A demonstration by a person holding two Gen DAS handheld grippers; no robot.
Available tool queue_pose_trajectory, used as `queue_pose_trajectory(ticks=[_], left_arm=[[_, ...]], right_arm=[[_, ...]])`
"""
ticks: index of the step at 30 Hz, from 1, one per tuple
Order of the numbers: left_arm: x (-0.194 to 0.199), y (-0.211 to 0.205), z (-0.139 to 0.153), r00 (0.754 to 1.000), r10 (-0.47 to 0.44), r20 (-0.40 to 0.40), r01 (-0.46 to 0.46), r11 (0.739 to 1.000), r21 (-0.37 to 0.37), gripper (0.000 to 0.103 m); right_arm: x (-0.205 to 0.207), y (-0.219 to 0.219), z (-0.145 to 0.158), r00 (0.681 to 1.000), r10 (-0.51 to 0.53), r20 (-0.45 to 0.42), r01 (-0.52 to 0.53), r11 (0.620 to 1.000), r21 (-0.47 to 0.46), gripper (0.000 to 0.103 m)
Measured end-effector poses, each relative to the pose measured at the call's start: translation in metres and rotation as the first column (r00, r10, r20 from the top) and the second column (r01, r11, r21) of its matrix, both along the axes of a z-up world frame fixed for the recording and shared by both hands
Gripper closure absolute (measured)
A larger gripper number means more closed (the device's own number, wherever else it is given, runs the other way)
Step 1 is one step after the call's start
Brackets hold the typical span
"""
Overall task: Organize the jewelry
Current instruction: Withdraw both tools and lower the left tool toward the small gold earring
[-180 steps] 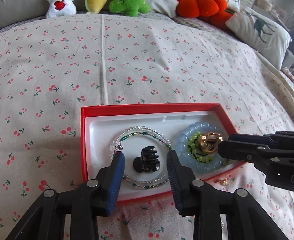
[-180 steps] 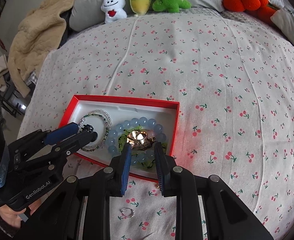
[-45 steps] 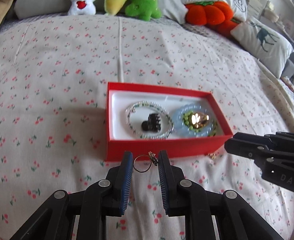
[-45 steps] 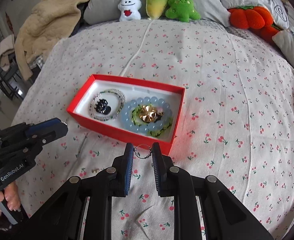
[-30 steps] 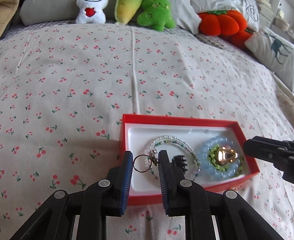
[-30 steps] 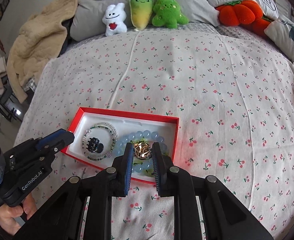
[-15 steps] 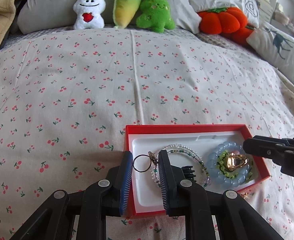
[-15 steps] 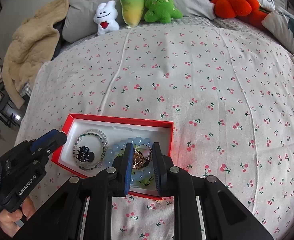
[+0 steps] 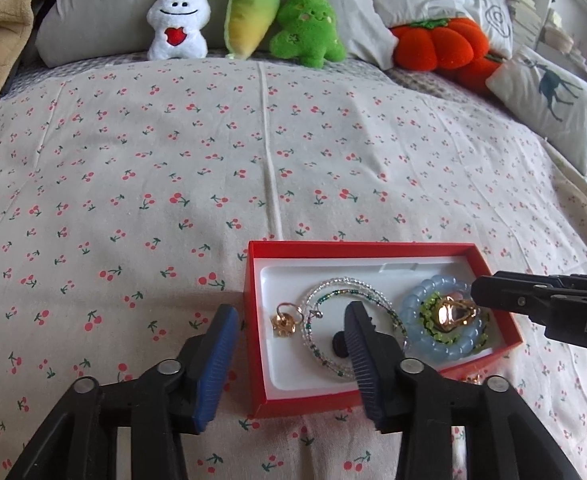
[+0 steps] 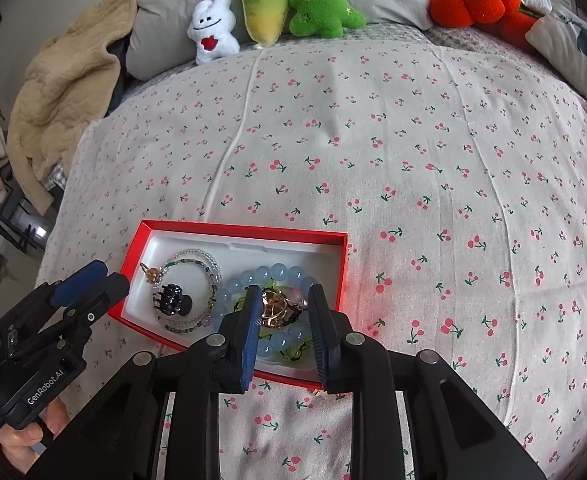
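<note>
A red box (image 9: 249,312) with a white liner lies on the cherry-print bedspread. At its left end rests a gold hoop earring (image 9: 285,320), under my left gripper (image 9: 289,309), whose jaws are opening with nothing touching the pads. A clear and green beaded bracelet (image 9: 349,292) rings a black hair claw (image 10: 175,296). My right gripper (image 10: 283,296) is opening over the blue bead bracelet (image 10: 273,272). Gold earrings (image 10: 275,309) lie loose between its fingers, on the pile inside that bracelet.
Three plush toys (image 9: 249,20), an orange pumpkin cushion (image 9: 441,44) and pillows line the far edge of the bed. A tan blanket (image 10: 61,92) hangs at the back left. A small gold piece (image 9: 471,379) lies on the spread by the box's front right corner.
The left jaws have spread and the hoop earring has dropped into the box's left end. The right jaws have widened and let their earring down onto the gold pile.
</note>
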State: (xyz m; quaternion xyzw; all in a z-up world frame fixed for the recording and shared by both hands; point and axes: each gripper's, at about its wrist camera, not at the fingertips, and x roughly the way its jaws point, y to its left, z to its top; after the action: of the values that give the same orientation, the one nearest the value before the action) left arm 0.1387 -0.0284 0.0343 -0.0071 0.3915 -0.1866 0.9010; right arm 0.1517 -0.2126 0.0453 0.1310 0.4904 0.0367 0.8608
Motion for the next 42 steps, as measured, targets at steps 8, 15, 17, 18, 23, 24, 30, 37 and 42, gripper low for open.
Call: queue_pose_trajectory(ticks=[8, 15, 17, 18, 23, 24, 30, 37, 42], left_arm=[[-0.021, 0.018, 0.01, 1.0, 0.018, 0.023, -0.019, 1.0, 0.014, 0.022], [-0.038, 0.033, 0.006, 0.999, 0.033, -0.009, -0.032, 0.998, 0.05, 0.015], [-0.042, 0.035, 0.002, 0.999, 0.034, -0.025, -0.032, 0.997, 0.064, 0.014], [-0.044, 0.036, 0.0, 0.999, 0.034, -0.033, -0.032, 0.997, 0.073, 0.014], [-0.049, 0.041, -0.013, 0.995, 0.047, -0.085, -0.035, 0.991, 0.13, 0.013], [-0.05, 0.041, -0.015, 0.995, 0.047, -0.092, -0.034, 0.99, 0.135, 0.013], [-0.06, 0.045, -0.024, 0.992, 0.041, -0.123, -0.019, 0.985, 0.174, 0.013], [-0.069, 0.049, -0.038, 0.984, 0.034, -0.174, 0.001, 0.98, 0.201, 0.013], [-0.076, 0.041, -0.044, 0.977, -0.016, -0.214, 0.049, 0.988, 0.148, 0.013]], right_arm=[[-0.015, -0.003, 0.013, 1.0, -0.015, 0.019, 0.014, 1.0, 0.026, 0.047], [-0.026, -0.011, 0.017, 0.998, -0.068, -0.009, 0.068, 0.997, 0.029, 0.04], [-0.03, -0.012, 0.016, 0.997, -0.079, -0.024, 0.08, 0.996, 0.028, 0.04], [-0.032, -0.012, 0.015, 0.996, -0.081, -0.034, 0.082, 0.996, 0.019, 0.04], [-0.048, -0.014, 0.011, 0.994, -0.085, -0.062, 0.084, 0.996, -0.018, 0.04], [-0.05, -0.014, 0.01, 0.994, -0.086, -0.066, 0.084, 0.996, -0.022, 0.04], [-0.064, -0.018, 0.002, 0.99, -0.089, -0.106, 0.083, 0.995, -0.052, 0.04], [-0.076, -0.015, -0.011, 0.986, -0.075, -0.152, 0.059, 0.993, -0.106, 0.038], [-0.085, -0.009, -0.024, 0.981, -0.052, -0.188, 0.023, 0.988, -0.152, 0.031]])
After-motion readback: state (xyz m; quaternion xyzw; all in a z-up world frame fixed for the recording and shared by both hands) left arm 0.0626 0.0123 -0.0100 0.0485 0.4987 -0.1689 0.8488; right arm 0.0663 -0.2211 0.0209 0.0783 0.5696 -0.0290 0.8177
